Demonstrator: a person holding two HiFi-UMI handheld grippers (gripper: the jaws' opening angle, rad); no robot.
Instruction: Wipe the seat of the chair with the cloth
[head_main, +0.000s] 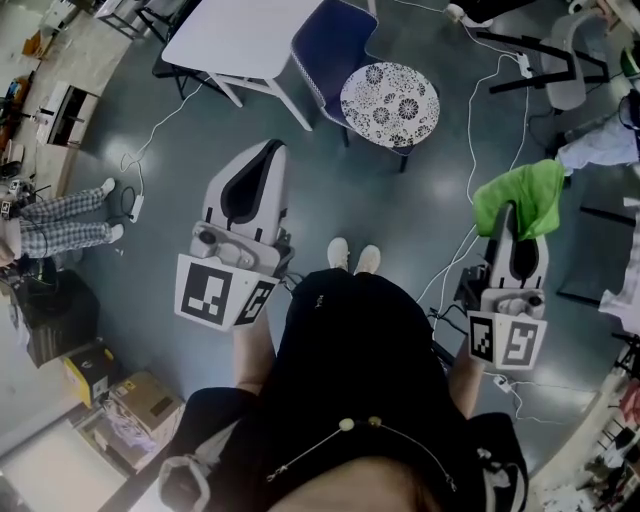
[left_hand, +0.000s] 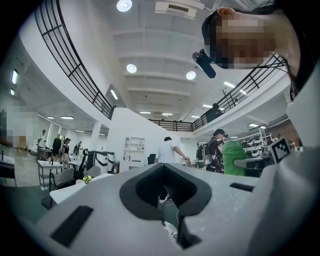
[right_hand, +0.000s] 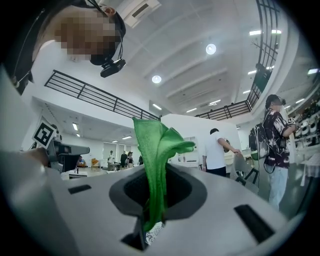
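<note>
Grey floor (head_main: 200, 130) below — green cloth (head_main: 520, 195) pinched between right fingers (right_hand: 215, 210).

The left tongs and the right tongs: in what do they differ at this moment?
The right tongs are shut on the cloth, which stands up out of them; the left tongs are shut on nothing. In the head view the left tongs lean toward the right, while the right tongs point nearly straight ahead. Both are held in the air, away from the chair.
</note>
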